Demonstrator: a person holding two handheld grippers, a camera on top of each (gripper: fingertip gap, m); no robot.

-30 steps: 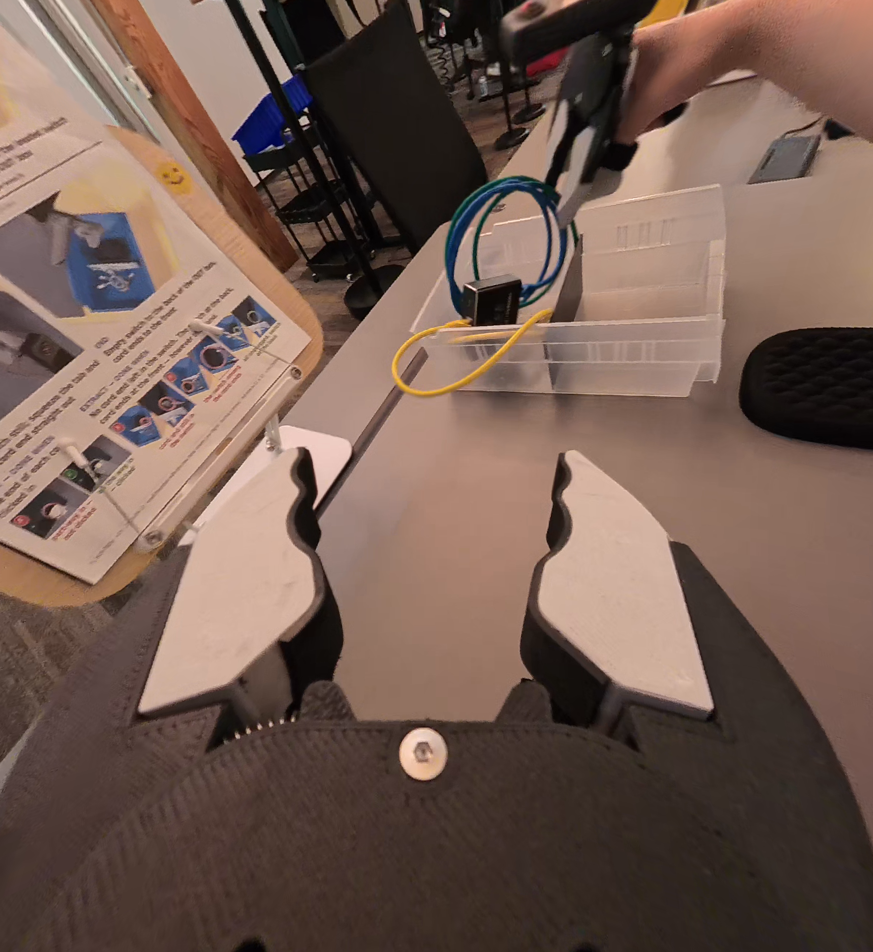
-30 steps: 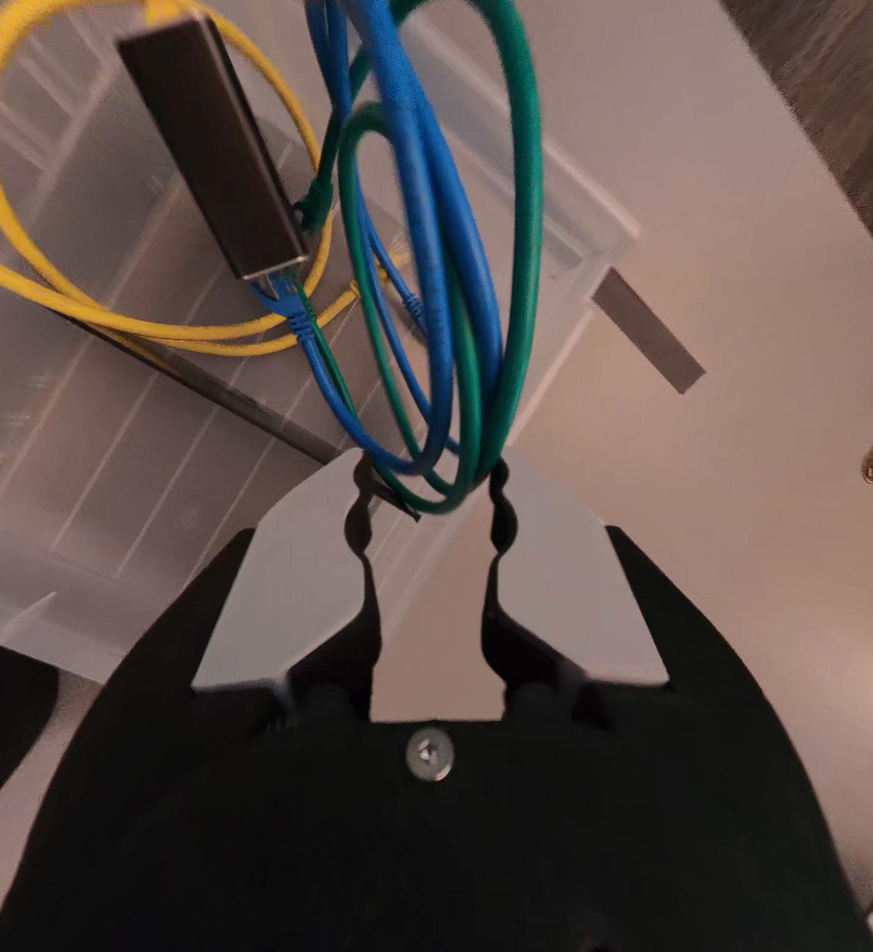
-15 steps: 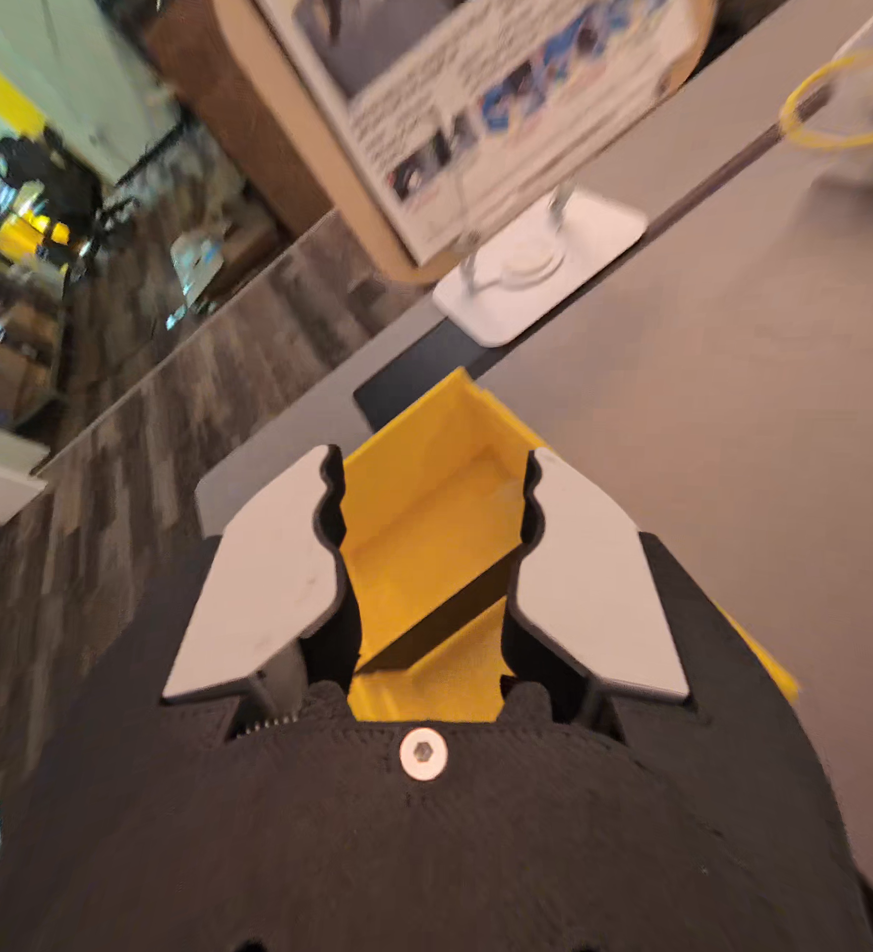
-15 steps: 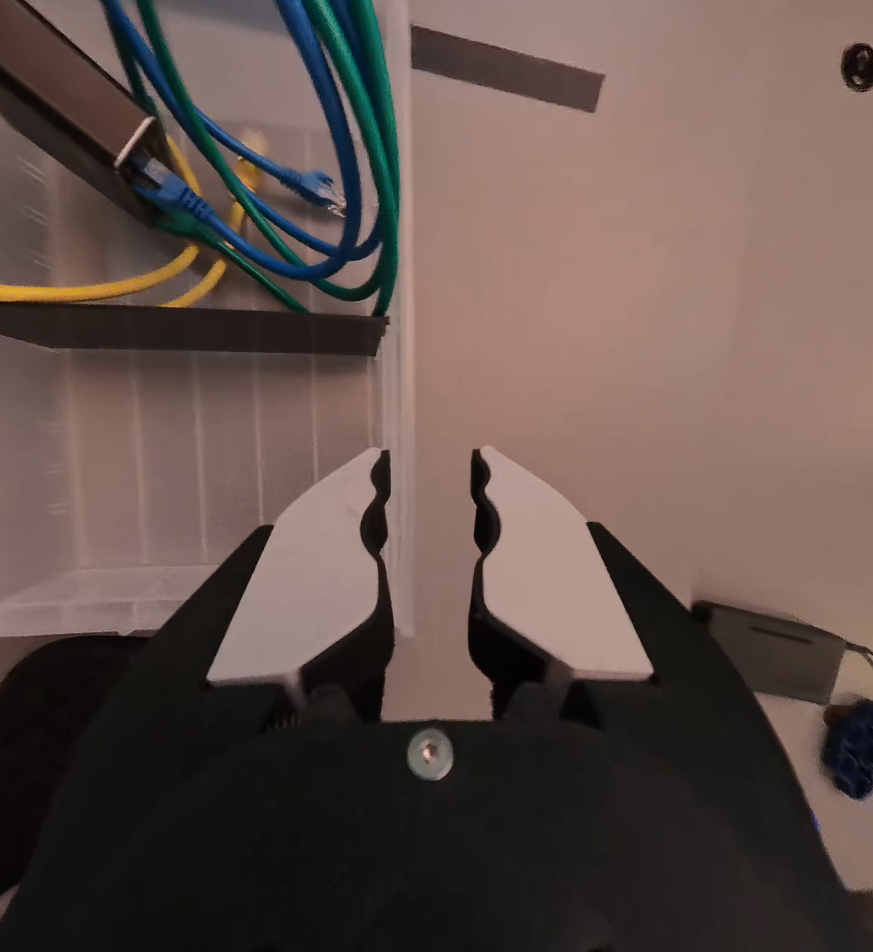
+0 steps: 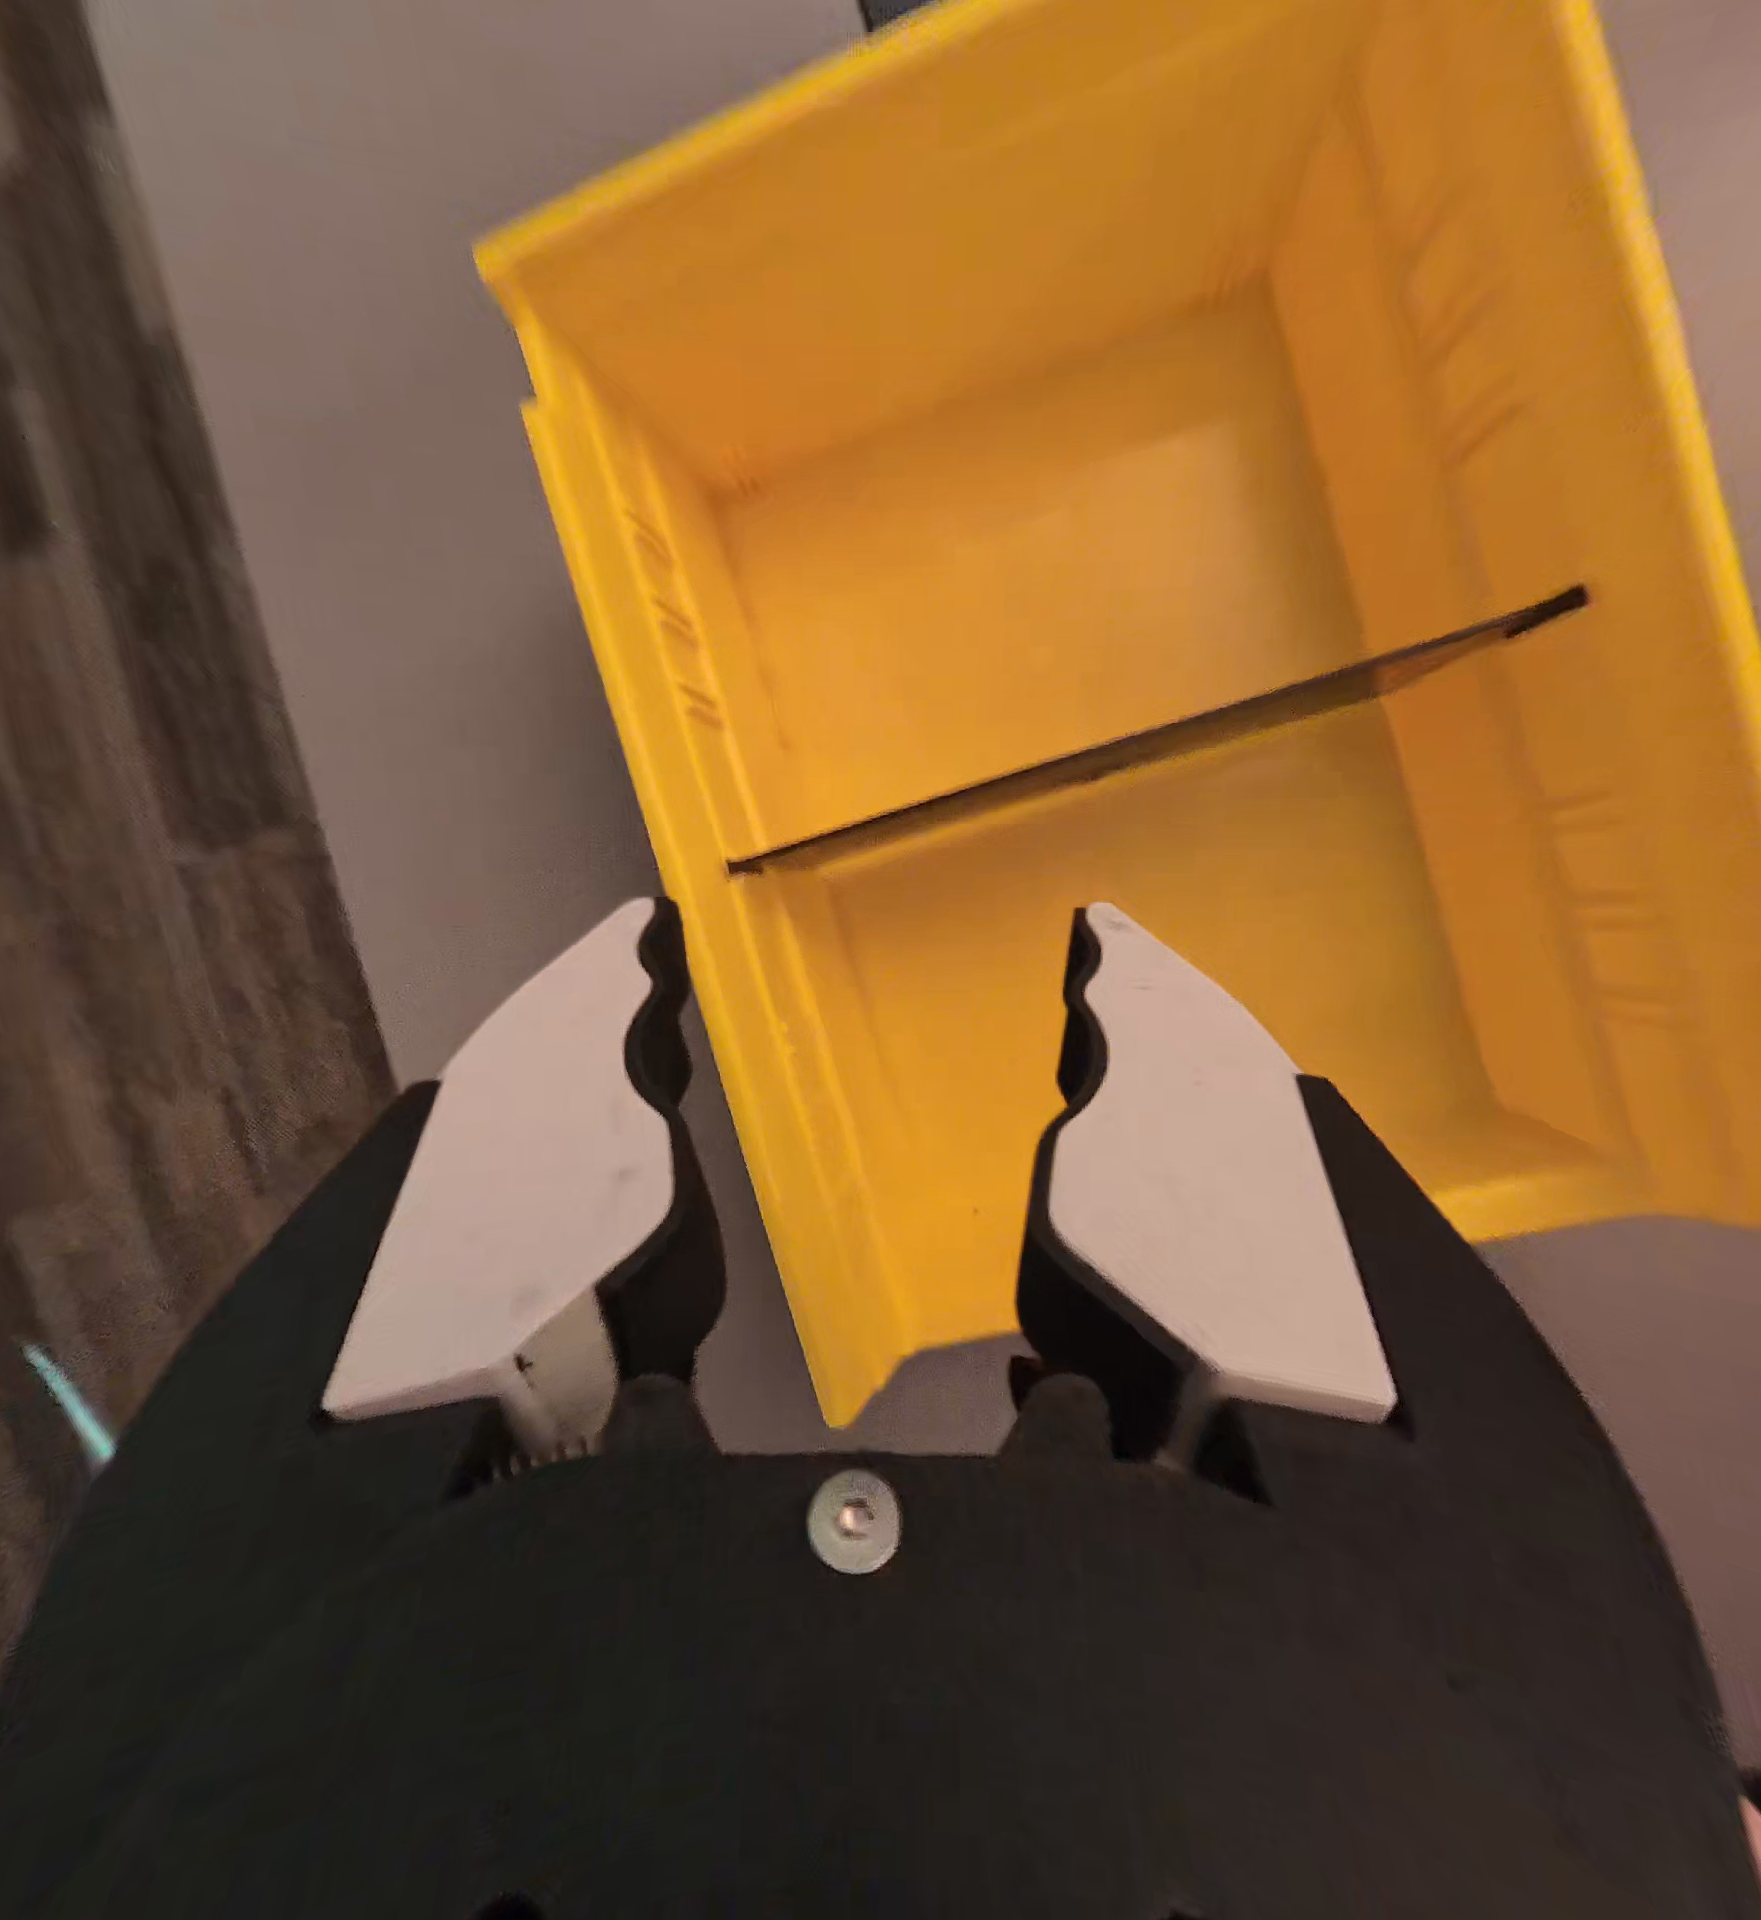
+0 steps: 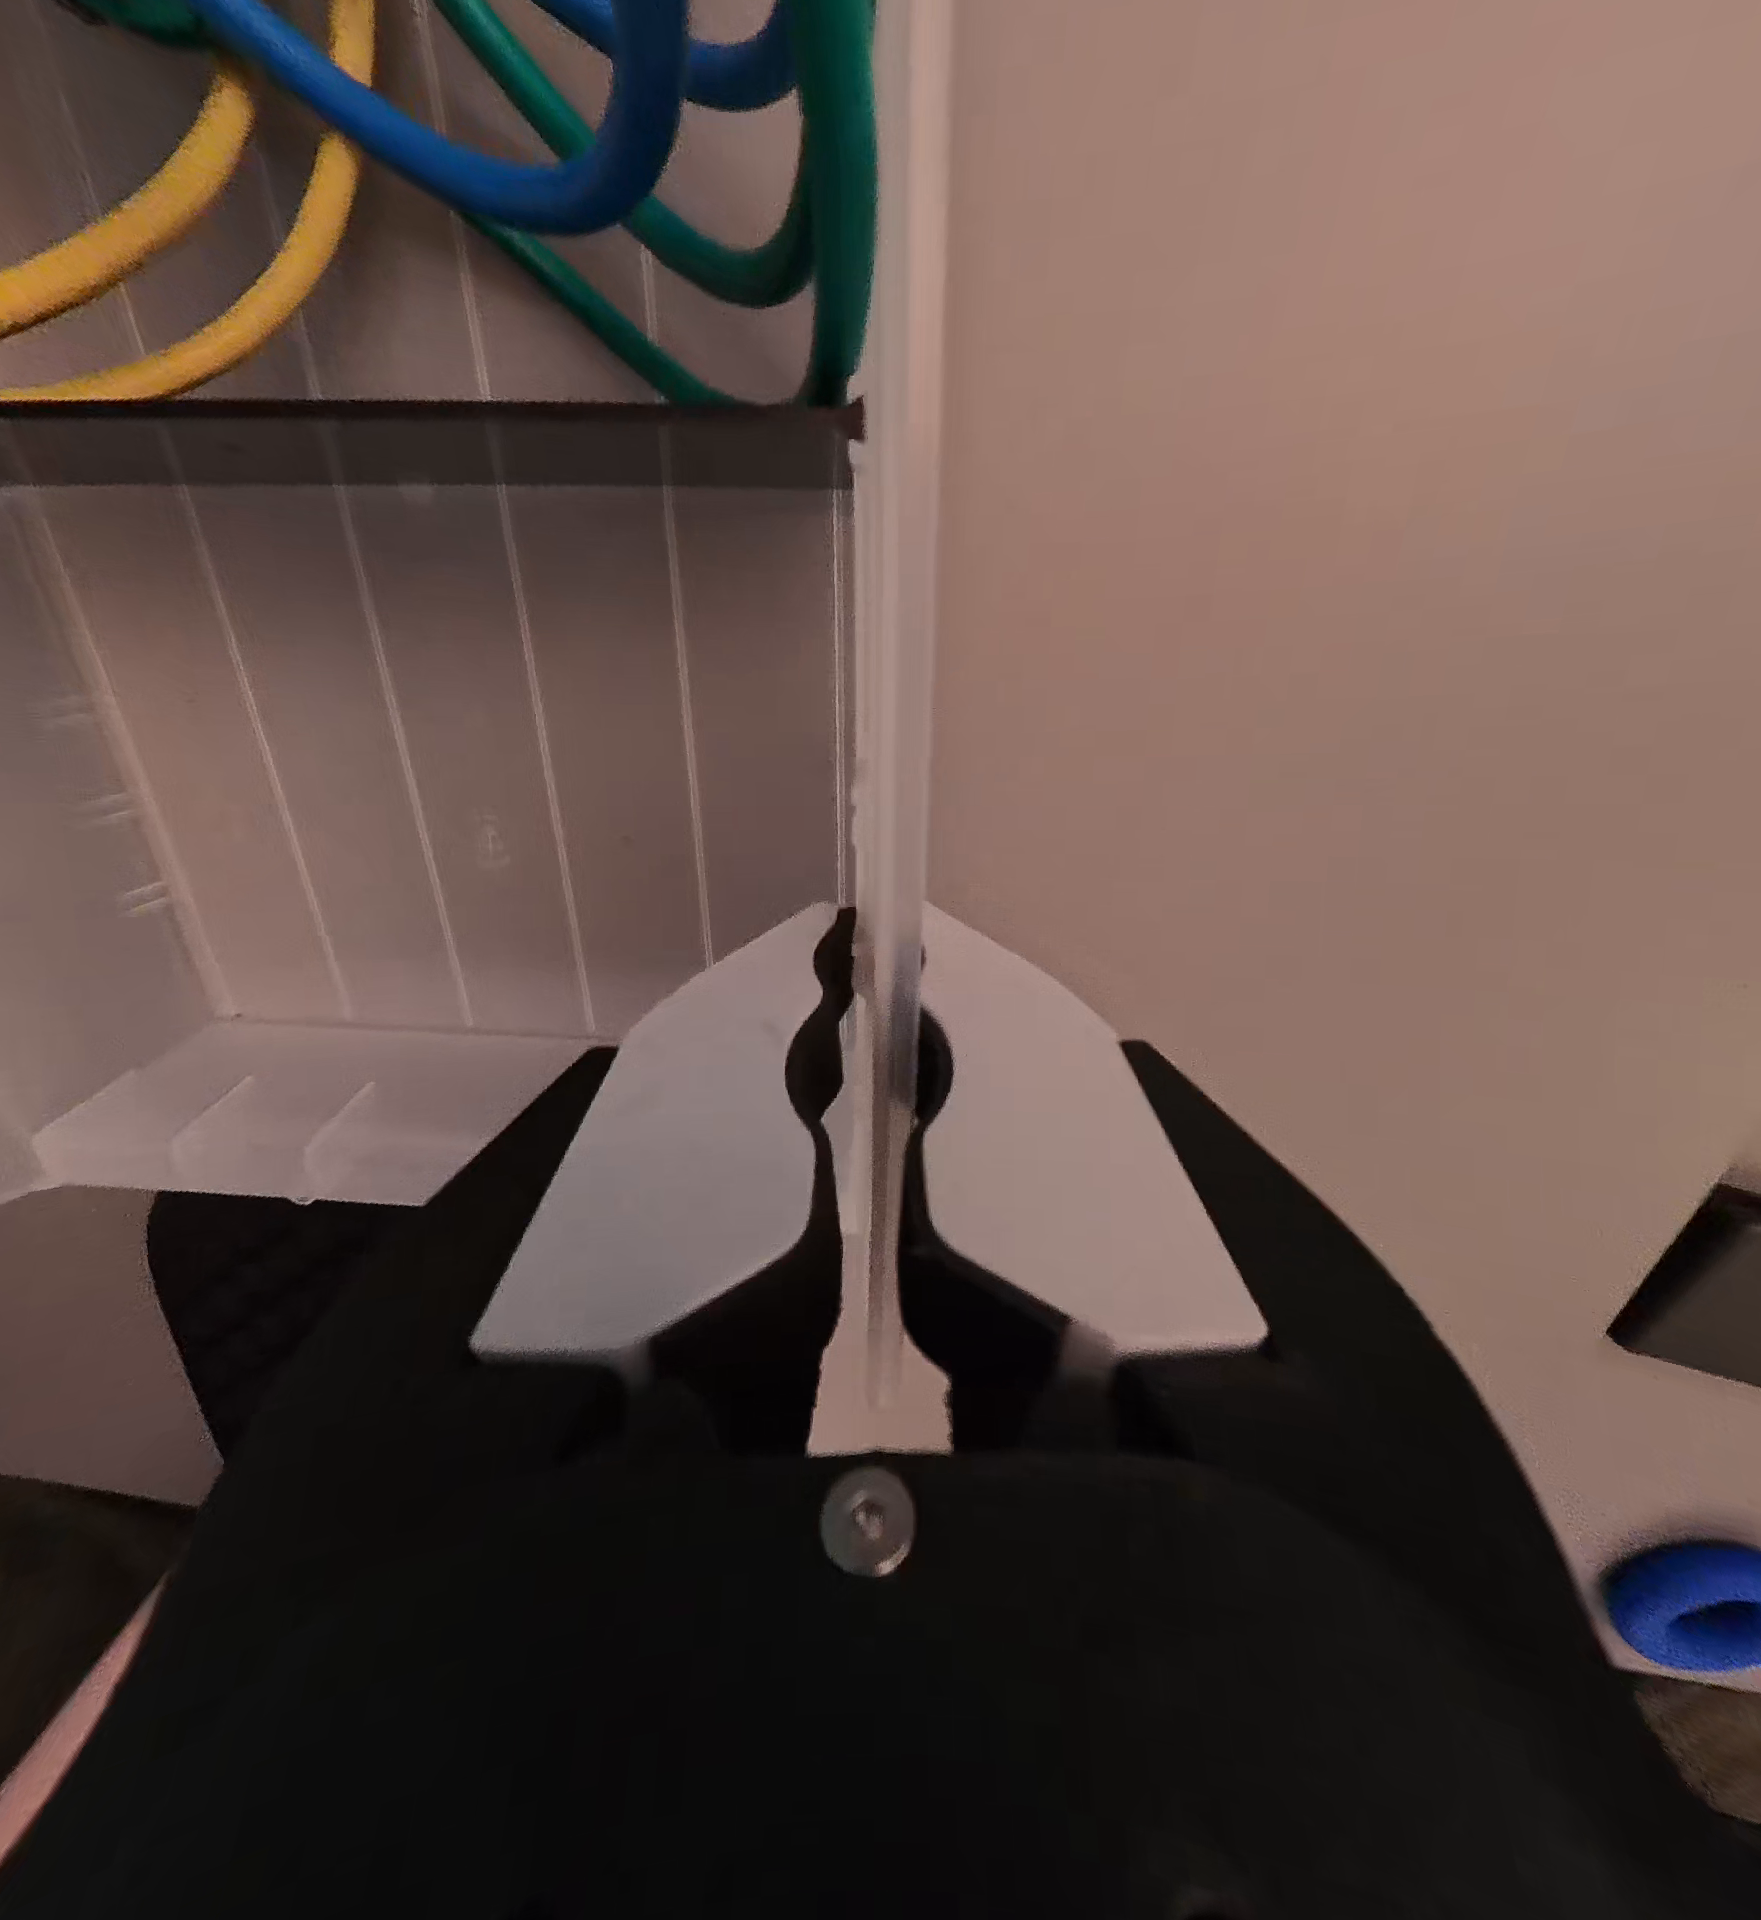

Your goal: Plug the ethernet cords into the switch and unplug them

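Fingers of the left gripper [image 5: 871, 920] stood parted astride a yellow bin's [image 5: 647, 582] side wall, not yet closed. Opposite, the right gripper [image 6: 881, 925] was clamped on a clear bin's [image 6: 891, 644] wall; yellow [image 6: 128, 249], blue [image 6: 502, 177] and green [image 6: 741, 260] cords lay inside beyond a dark divider [image 6: 388, 442], the switch unseen. A slipping grip could spill them.

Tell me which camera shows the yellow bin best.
The left wrist view: the yellow bin fills it, both compartments and the dark divider visible past the open left tongs. The right wrist view shows none of it.
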